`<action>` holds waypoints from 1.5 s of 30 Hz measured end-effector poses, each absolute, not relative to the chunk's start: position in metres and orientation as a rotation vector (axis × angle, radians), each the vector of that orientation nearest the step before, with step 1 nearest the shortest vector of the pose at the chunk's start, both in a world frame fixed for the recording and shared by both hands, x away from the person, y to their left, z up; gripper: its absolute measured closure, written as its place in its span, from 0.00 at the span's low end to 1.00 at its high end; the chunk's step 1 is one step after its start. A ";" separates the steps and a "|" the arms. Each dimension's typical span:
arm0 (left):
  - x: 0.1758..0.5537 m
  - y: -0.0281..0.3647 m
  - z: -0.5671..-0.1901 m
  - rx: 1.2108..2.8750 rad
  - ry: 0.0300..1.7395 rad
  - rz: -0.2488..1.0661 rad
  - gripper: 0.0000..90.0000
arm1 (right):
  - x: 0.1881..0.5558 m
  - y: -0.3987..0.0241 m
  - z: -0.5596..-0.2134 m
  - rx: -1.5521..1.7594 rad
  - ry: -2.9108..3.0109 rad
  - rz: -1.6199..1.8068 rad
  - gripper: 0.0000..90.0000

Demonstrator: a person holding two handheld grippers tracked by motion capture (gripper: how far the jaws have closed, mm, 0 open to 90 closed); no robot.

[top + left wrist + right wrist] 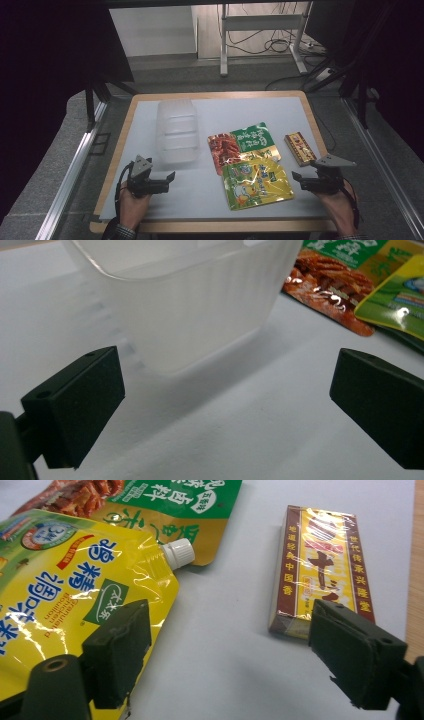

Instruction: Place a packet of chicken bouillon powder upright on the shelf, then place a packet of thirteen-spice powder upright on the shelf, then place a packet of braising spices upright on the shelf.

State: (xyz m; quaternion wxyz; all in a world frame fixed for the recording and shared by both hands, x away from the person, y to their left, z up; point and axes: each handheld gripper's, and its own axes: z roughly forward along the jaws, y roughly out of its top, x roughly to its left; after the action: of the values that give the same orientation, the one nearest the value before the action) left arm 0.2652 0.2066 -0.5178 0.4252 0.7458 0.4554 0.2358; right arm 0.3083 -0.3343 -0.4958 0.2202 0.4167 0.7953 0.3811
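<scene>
Black jaws of my left gripper [225, 405] are standing wide apart, holding nothing, hovering over the grey table mat [260, 435] at the lower left of the high view. A frosted plastic container [185, 300] is sitting just beyond them, not touching. My right gripper [225, 652] is also gaping wide and empty at the lower right, one jaw sitting over the edge of the yellow spouted pouch [60, 590], the other near the corner of the red-and-gold box [320, 570]. A green-and-red snack bag [240, 142] is lying above the pouch, mid-frame.
</scene>
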 end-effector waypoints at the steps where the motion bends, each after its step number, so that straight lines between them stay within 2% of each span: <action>1: 0.266 0.206 -0.519 1.873 1.134 0.587 0.01 | 0.309 -0.335 -0.496 1.155 2.202 1.064 0.15; 4: 0.268 0.205 -0.521 1.875 1.124 0.546 0.01 | 0.310 -0.336 -0.498 1.156 2.208 1.065 0.09; 13: 0.266 0.202 -0.520 1.873 1.063 0.554 0.00 | 0.311 -0.334 -0.500 1.141 2.223 1.063 0.05; 28: 0.265 0.191 -0.519 1.928 1.016 0.549 0.01 | 0.311 -0.334 -0.500 1.139 2.216 1.071 0.04; 37: 0.264 0.187 -0.515 1.921 1.007 0.502 0.01 | 0.311 -0.332 -0.499 1.130 2.215 1.069 0.04; 43: 0.262 0.182 -0.512 1.933 0.996 0.507 0.05 | 0.310 -0.332 -0.498 1.128 2.208 1.076 0.04; 45: 0.261 0.180 -0.510 1.946 0.982 0.513 0.10 | 0.310 -0.331 -0.498 1.124 2.209 1.074 0.04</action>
State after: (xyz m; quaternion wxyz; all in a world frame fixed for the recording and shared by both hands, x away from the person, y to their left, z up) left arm 0.2615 0.1798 -0.5105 0.4360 0.7820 0.3948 0.2061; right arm 0.3101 -0.3309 -0.4980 0.2184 0.4059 0.7982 0.3879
